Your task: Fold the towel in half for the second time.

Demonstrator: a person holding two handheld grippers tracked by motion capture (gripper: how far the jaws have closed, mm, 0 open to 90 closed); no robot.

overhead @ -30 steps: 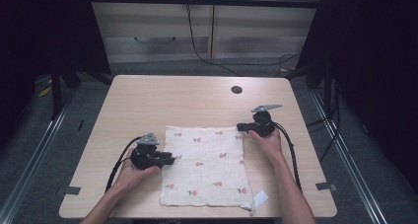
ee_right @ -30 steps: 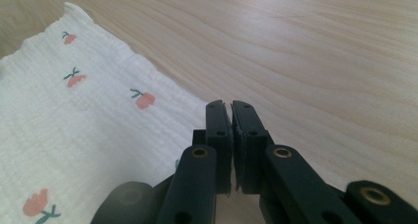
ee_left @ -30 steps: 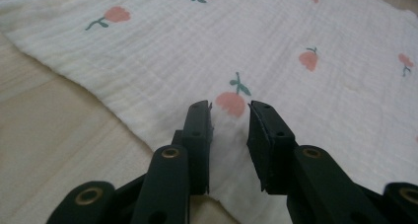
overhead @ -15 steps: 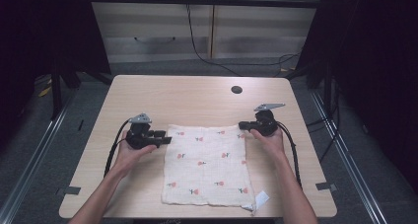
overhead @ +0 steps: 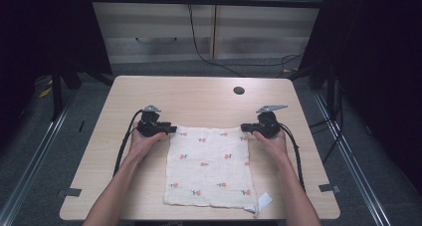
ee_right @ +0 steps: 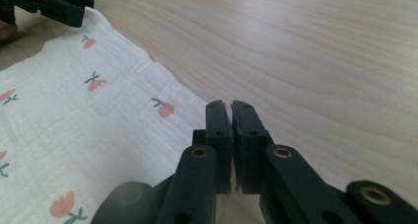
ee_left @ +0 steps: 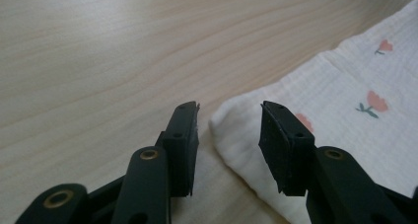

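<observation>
A white cloth (overhead: pixel 209 166) printed with small red flowers lies flat on the wooden table (overhead: pixel 199 99). My left gripper (overhead: pixel 171 130) is at its far left corner. In the left gripper view that gripper (ee_left: pixel 229 108) is open, the corner of the cloth (ee_left: pixel 345 81) lies between the pads untouched, and the jaws have just been closing a little. My right gripper (overhead: pixel 245 128) rests at the far right corner. Its jaws (ee_right: pixel 230 105) are shut on the corner of the cloth (ee_right: pixel 74 110), whose tip is hidden behind them. The left gripper (ee_right: pixel 54 4) also appears far off in the right gripper view.
A round hole (overhead: pixel 239 90) sits in the tabletop at the far right. A small white tag (overhead: pixel 263 201) sticks out at the cloth's near right corner, close to the table's front edge. Black cables trail back from both grippers along the forearms.
My left gripper has moved away from me along the cloth's left edge, to its far left corner. The right gripper and the cloth have stayed put.
</observation>
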